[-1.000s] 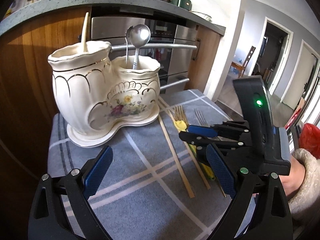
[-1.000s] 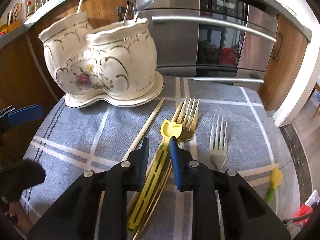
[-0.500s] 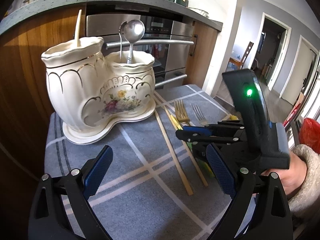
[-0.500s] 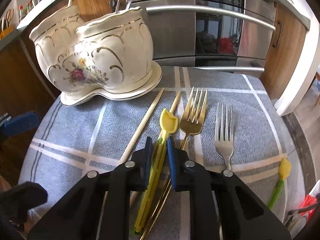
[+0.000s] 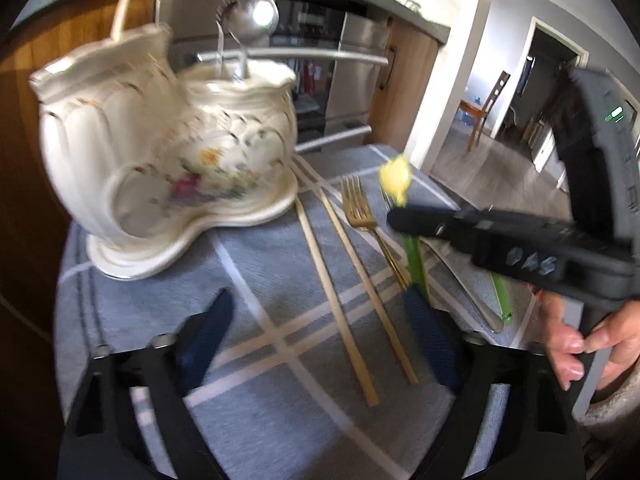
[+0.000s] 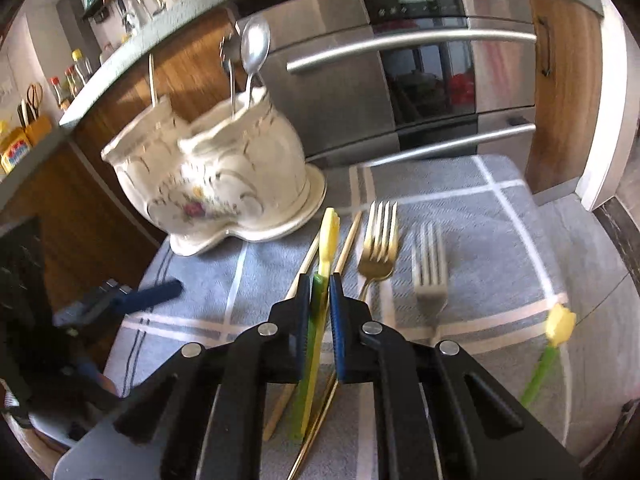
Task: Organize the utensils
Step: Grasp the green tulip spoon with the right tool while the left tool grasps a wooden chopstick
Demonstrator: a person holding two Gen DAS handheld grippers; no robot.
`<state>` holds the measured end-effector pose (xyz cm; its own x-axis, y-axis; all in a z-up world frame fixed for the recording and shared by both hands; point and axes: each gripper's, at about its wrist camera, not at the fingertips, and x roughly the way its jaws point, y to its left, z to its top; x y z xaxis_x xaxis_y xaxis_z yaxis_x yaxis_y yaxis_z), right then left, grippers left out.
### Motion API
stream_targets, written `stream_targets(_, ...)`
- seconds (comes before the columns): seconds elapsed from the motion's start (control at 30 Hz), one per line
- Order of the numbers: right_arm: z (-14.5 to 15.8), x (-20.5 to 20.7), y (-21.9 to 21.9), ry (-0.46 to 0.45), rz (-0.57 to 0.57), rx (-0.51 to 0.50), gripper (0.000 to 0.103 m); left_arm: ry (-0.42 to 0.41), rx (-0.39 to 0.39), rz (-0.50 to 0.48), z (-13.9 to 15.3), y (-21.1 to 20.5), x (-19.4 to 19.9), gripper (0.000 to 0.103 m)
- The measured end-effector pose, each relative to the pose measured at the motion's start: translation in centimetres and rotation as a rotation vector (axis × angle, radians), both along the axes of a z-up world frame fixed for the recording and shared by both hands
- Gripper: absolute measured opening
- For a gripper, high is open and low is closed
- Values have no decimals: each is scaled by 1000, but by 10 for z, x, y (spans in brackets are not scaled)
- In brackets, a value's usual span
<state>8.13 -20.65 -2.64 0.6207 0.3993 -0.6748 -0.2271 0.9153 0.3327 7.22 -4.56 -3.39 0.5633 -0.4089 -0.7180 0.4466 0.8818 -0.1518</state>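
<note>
Right gripper [image 6: 320, 300] pinches the tulip-topped stick [image 6: 326, 240] mid-stem, frame centre, probably bound for the ceramic holder [image 6: 224, 184] upper left. Left gripper [image 5: 320, 344] has just been closing, about half open, nothing between its jaws.

Right gripper [image 6: 320, 292]: black two-finger frame with blue pads, pitched downward. Jaws have just been closing and now clamp a slim green-handled utensil with a yellow tulip-shaped tip [image 6: 329, 236], the tip projecting beyond the fingertips. A bare hand [image 5: 576, 344] with a fuzzy beige sleeve grips its handle.

Left gripper [image 5: 316, 328]: same build, pitched downward. Jaws have just been closing but stand apart, nothing between the pads.
</note>
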Motion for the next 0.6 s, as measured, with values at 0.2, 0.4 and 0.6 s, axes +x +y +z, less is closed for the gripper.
stream_targets(0.2, 3, 2, -8, -15, 2, 3, 10, 41, 88, -29, -18, -28, 8, 36)
stream_targets(0.4, 6, 2, -10, -27, 0, 5, 10, 6, 134, -5, -19, -44, 19, 28)
stream_targets(0.6, 9, -1, -14, -38, -5, 8, 10, 11, 220, -15, -21, -55, 17, 20)
